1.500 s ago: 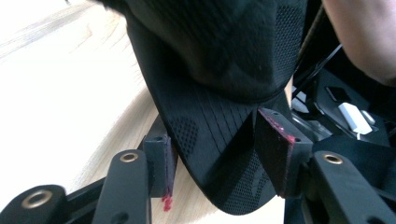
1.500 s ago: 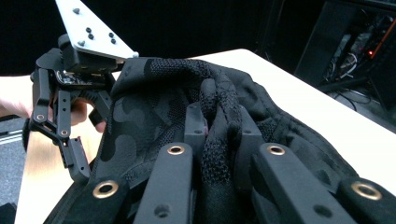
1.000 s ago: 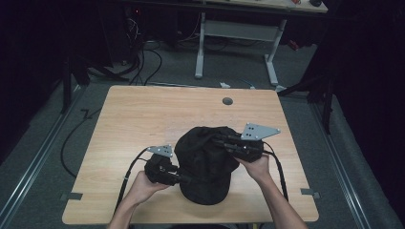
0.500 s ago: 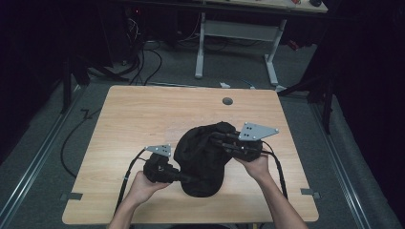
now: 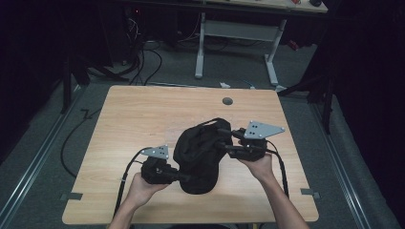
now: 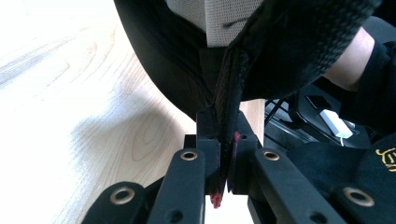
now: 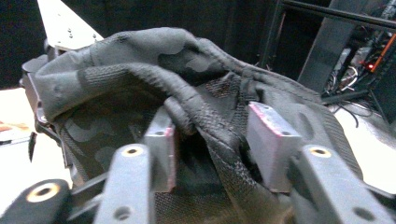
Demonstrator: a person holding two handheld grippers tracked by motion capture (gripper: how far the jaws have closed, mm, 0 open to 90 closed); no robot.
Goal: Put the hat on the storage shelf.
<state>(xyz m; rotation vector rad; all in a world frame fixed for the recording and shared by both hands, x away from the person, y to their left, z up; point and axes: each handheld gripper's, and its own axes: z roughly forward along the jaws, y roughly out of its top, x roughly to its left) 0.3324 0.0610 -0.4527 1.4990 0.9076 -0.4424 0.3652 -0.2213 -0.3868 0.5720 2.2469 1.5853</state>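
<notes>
A black camouflage fabric bag lies bunched on the wooden table, between my two grippers. My left gripper reaches in at the bag's near left side. In the left gripper view that left gripper is shut on a ribbed black edge of the bag, which runs up from between the jaws. My right gripper is at the bag's right side. Its jaws have just been opening; in the right gripper view the right gripper stands apart around a fold of the bag without pinching it.
A round cable hole sits near the table's far edge. Behind the table stand a second table's white legs, with cables on the floor. The wooden surface to the left and at the back is bare.
The left jaws have closed onto the bag's edge. The right jaws have come apart from their grip. The bag has bunched into a narrower, taller heap.
</notes>
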